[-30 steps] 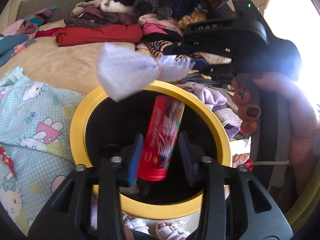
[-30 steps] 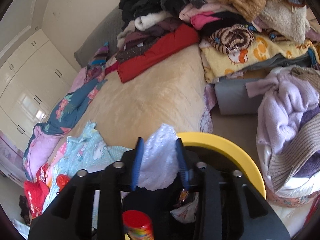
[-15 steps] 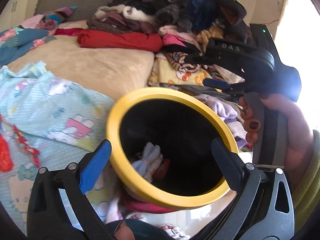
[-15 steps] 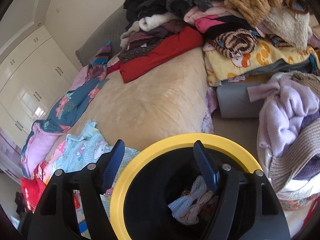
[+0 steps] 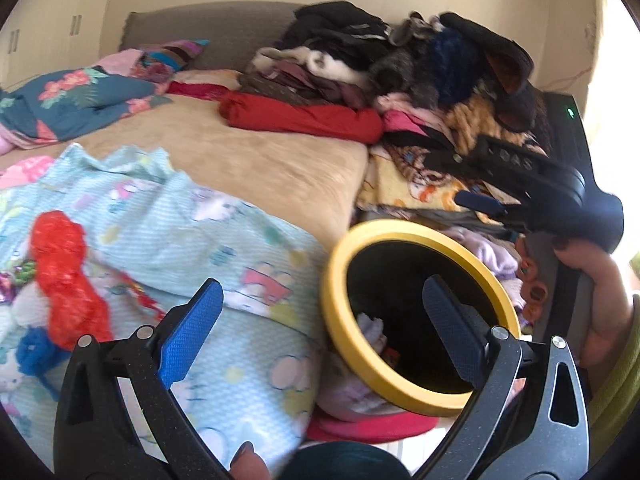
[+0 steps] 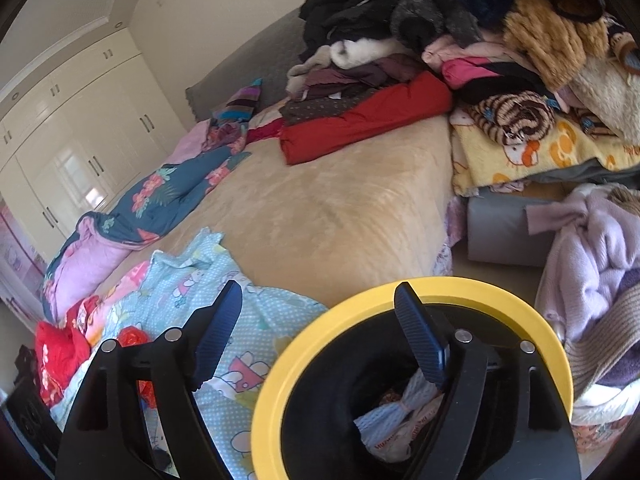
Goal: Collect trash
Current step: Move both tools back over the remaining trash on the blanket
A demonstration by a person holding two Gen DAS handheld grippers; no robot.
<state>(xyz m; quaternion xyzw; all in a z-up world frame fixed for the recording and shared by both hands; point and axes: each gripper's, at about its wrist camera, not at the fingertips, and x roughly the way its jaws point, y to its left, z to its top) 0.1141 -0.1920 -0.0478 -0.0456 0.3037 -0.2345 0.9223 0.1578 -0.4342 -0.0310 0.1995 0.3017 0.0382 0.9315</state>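
Bright daylight in both views, pouring in from the right edge of the left wrist view and washing that side out to white. Round fisheye bend all over, with black corners and curved walls. Soft blur on the light blue cartoon-print blanket (image 5: pixel 192 240) and the crinkly red plastic scrap (image 5: pixel 64 276) at lower left. Deep dark inside the round yellow-rimmed black bin (image 6: pixel 400 292), lower middle. Sharper right wrist view, with a shiny glare patch on the cream wardrobe doors (image 6: pixel 80 160) at left.

Both wrist views near, bedward, sharing yellow-rimmed bin (image 5: pixel 332 280) (image 6: pixel 480 286).
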